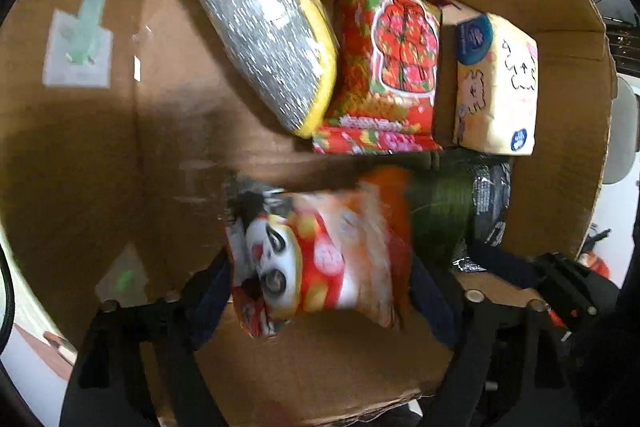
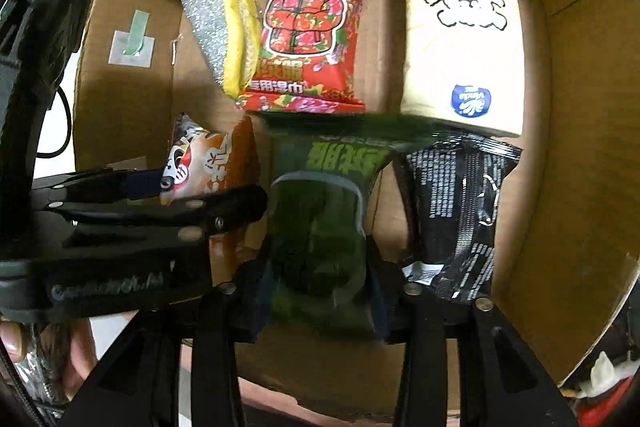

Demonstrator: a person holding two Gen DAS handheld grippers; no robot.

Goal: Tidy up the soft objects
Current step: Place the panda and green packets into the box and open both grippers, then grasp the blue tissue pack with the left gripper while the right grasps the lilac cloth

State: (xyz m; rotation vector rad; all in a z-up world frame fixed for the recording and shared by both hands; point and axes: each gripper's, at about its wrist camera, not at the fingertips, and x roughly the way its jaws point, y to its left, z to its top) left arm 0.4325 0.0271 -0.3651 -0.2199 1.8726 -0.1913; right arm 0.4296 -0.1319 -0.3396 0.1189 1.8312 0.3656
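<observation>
Inside cardboard box (image 2: pixel 576 155): left gripper (image 1: pixel 320 267) clamped on panda packet (image 1: pixel 320 259), right gripper (image 2: pixel 318 267) clamped on green packet (image 2: pixel 320 227), beside black packet (image 2: pixel 456 211), behind red packet (image 2: pixel 312 39).

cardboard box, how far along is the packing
Already lying in the cardboard box: sponge, red packet, tissue pack, black packet. In hand: left gripper holds the panda packet, right gripper the green packet. Both remain to be released.
</observation>
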